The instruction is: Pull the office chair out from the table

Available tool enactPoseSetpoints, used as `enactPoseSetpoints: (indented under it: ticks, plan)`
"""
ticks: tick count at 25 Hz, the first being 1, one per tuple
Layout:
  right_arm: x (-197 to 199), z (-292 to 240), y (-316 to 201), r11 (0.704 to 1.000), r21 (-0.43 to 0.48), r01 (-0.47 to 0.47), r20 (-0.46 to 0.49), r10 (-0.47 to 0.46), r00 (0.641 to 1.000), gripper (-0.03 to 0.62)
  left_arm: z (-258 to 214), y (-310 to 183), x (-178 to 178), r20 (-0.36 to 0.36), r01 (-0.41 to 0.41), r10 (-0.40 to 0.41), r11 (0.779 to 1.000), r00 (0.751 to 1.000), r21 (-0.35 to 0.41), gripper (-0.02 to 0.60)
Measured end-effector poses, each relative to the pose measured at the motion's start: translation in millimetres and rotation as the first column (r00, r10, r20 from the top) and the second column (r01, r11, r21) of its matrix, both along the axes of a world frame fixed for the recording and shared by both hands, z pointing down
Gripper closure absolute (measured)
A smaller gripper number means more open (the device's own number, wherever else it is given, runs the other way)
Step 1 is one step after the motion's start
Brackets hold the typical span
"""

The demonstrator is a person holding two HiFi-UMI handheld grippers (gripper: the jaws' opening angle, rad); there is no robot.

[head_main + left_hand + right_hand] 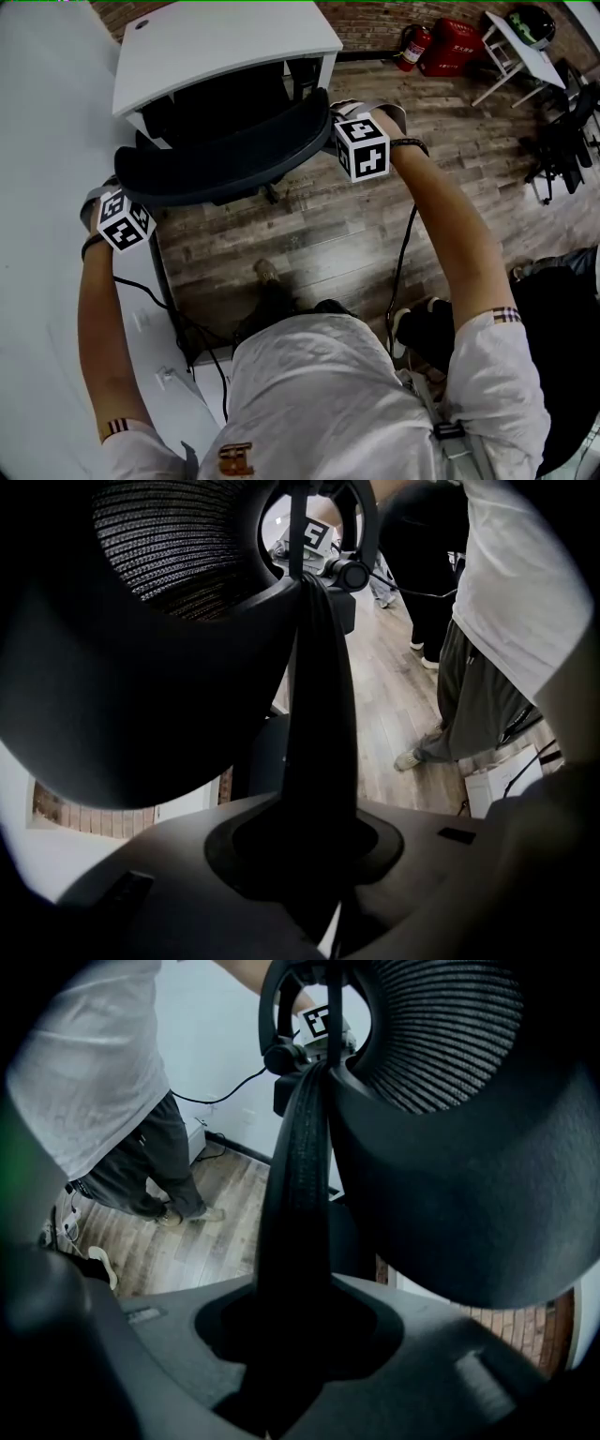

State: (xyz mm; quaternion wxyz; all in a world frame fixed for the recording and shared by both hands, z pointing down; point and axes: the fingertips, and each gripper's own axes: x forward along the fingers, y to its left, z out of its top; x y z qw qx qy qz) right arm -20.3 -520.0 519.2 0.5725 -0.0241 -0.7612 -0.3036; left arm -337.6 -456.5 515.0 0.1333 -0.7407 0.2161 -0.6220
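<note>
The black office chair shows from above in the head view, its curved backrest top [225,155] just in front of the white table [225,42], with the seat still under the tabletop. My left gripper [127,187] clamps the backrest's left end and my right gripper [333,127] its right end. In the left gripper view the backrest's dark rim [319,705] runs up between the jaws of the left gripper [314,855], beside the mesh [169,536]. The right gripper view mirrors this: the rim [295,1166] is pinched in the right gripper [291,1335].
A white surface [47,112] runs along the left. Wood floor [309,234] lies behind the chair, where the person stands. Cables [403,253] hang near the legs. A red fire extinguisher [413,47], a red case [457,45], a white folding table [525,47] and a black stand [567,141] sit at the right.
</note>
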Motion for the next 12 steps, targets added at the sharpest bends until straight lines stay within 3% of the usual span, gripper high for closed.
enactPoseSetpoints:
  ticks: [12]
  plan:
    - [21.5, -2.2, 69.2, 1.000, -0.002, 0.012, 0.001, -0.012, 1.000, 0.464, -0.6, 72.8, 21.8, 0.000, 0.015, -0.015, 1.000, 1.000, -0.001, 0.488]
